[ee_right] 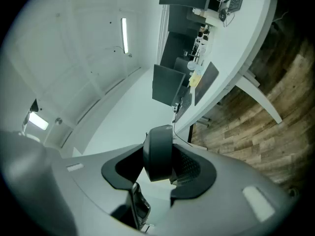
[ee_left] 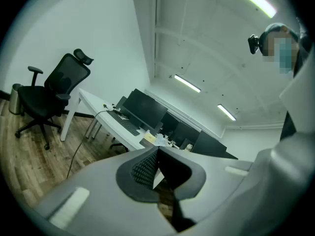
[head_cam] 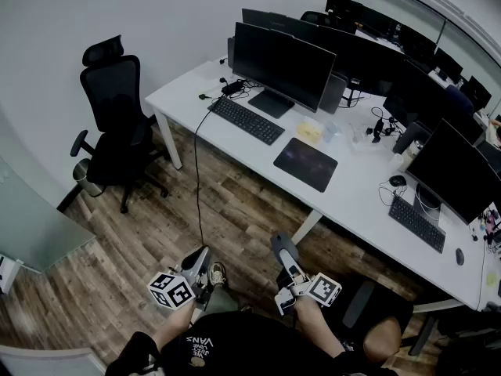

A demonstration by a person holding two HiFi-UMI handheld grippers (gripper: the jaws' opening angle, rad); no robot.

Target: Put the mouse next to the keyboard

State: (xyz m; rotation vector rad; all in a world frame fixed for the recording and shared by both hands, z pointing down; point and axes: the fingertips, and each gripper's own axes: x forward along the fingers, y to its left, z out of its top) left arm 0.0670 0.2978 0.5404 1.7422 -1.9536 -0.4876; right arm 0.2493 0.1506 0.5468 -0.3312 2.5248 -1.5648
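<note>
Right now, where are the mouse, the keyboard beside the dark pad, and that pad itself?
mouse (ee_right: 158,154), right gripper view, middle of its dark rounded body.
keyboard (head_cam: 246,121), head view, centre of its rows of keys.
mouse pad (head_cam: 305,164), head view, middle of its dark surface.

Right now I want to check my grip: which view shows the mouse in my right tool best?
The right gripper view: the mouse sits large, clamped in the right tool. The head view shows only its dark end; the left gripper view misses it.
</note>
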